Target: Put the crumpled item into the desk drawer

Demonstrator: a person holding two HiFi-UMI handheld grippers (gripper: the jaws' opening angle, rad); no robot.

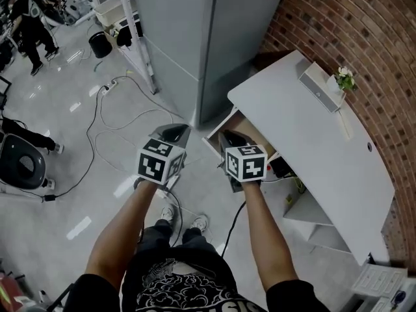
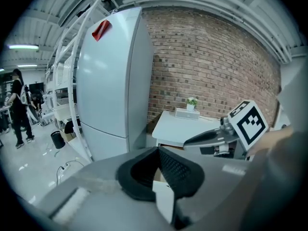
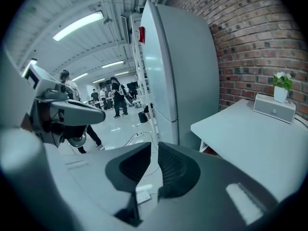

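Left gripper (image 2: 156,150) is pinched closed at the tips with nothing in it. All I get through the gap lower down is a bit of tan and white that I'm guessing is the drawer's corner. Right gripper (image 3: 153,146) has its jaws just a sliver apart and it's empty too, only floor and a power strip showing through. So where's the crumpled item? Honestly can't find it in any view. The desk drawer (image 1: 253,132) is pulled open at the near corner of the desk (image 1: 312,148), and the right gripper hangs right over it, blocking most of the inside. If the item's already in there I can't confirm it. My read: the drawer-open part is done, and whether the drop is done or not started is anyone's guess. Material-wise, the jaw pads are dark and rubbery with a fine ribbed grip. The desk is a smooth white slab with rounded corners, and the drawer has a tan, wood-looking interior with a white front. There's rough red brick wall (image 1: 364,38) behind and a tall, smooth grey fridge (image 1: 195,31) beside the desk, plus a little potted plant (image 1: 344,78) on a boxy white speaker-looking thing (image 1: 318,86).
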